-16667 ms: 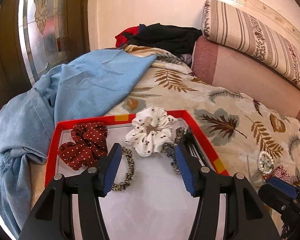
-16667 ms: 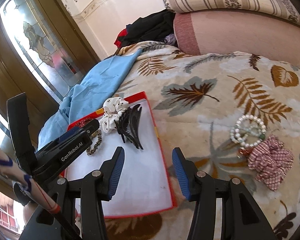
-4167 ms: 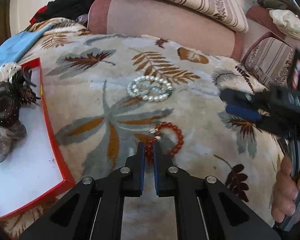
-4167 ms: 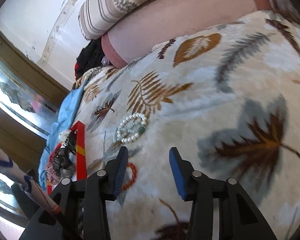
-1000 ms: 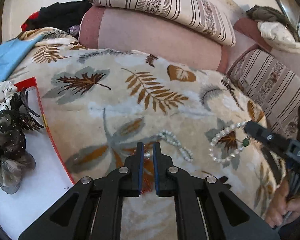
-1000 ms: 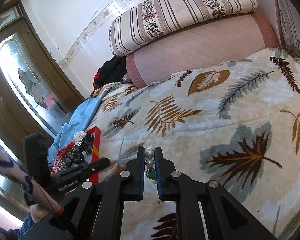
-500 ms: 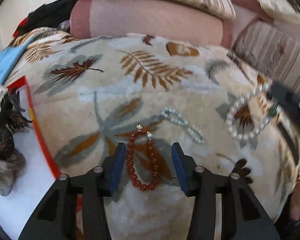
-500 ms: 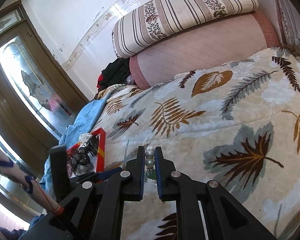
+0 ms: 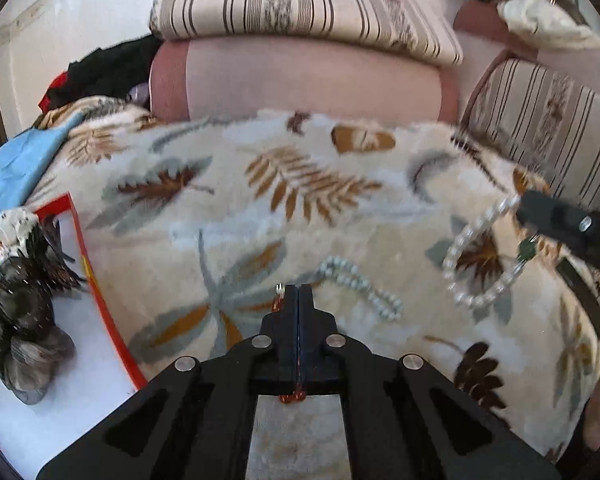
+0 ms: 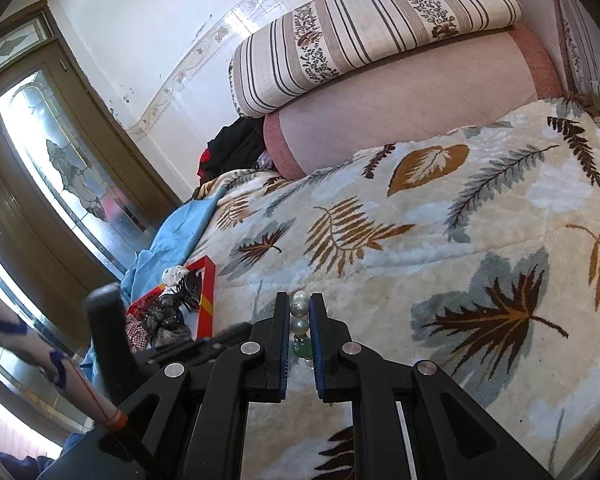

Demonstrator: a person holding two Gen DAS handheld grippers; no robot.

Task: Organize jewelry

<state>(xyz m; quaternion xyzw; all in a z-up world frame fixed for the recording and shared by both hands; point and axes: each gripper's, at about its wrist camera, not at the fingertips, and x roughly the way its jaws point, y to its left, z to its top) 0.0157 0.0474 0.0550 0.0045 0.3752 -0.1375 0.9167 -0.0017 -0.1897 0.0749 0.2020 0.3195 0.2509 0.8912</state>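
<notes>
Left fingers (image 9: 299,304) clamp red bracelet (image 9: 293,397); right fingers (image 10: 300,316) clamp pearl bracelet (image 10: 300,316).

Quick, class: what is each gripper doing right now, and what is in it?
Left gripper: just closed, shut on the red bead bracelet.
Right gripper: shut on the pearl bracelet.

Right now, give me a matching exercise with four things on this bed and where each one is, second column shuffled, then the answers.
1. red bead bracelet
2. large pearl bracelet
3. small pearl strand
4. hair scrunchies

A. in the red-edged tray
B. loose on the leaf blanket
C. clamped in the left gripper
D. hanging from the right gripper

Pairs: 1-C, 2-D, 3-B, 4-A
</notes>
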